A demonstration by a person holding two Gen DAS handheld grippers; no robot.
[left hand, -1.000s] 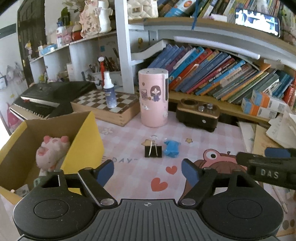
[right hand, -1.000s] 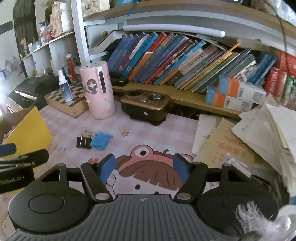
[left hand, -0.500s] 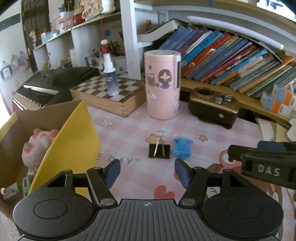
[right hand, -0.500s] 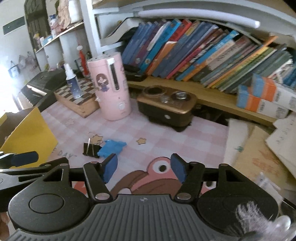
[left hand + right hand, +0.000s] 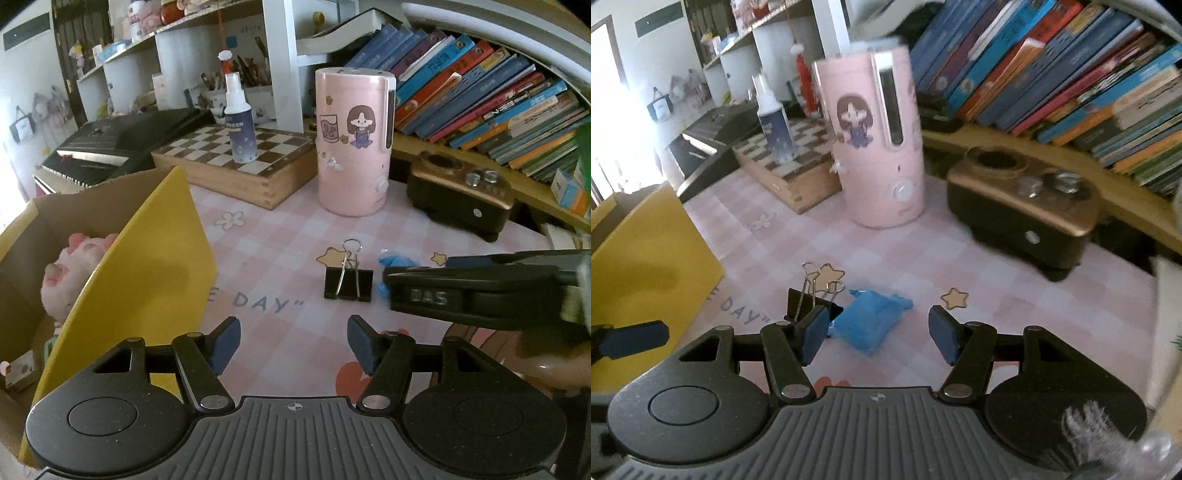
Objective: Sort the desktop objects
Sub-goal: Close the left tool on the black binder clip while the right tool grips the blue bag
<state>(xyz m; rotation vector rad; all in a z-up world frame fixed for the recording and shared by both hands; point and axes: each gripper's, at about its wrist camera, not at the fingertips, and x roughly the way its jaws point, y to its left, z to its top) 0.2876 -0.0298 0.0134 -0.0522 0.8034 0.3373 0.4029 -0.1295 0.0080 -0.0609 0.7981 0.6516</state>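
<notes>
A black binder clip lies on the pink checked mat, with a crumpled blue item just right of it. My right gripper hangs low over the blue item. Its jaws are closing, the item lies between and just ahead of the pads, and neither pad touches it. In the left wrist view the right gripper reaches in from the right and hides most of the blue item. My left gripper stands open and empty, a little short of the clip. An open cardboard box holds a pink plush.
A pink cylinder, a black and gold device and a chessboard box bearing a spray bottle stand behind the items. Books fill the shelf behind. A hand shows at the lower right.
Both grippers have moved forward and down toward the clip and the blue item, and both have narrowed. The right gripper has swung left until it is over the blue item.
</notes>
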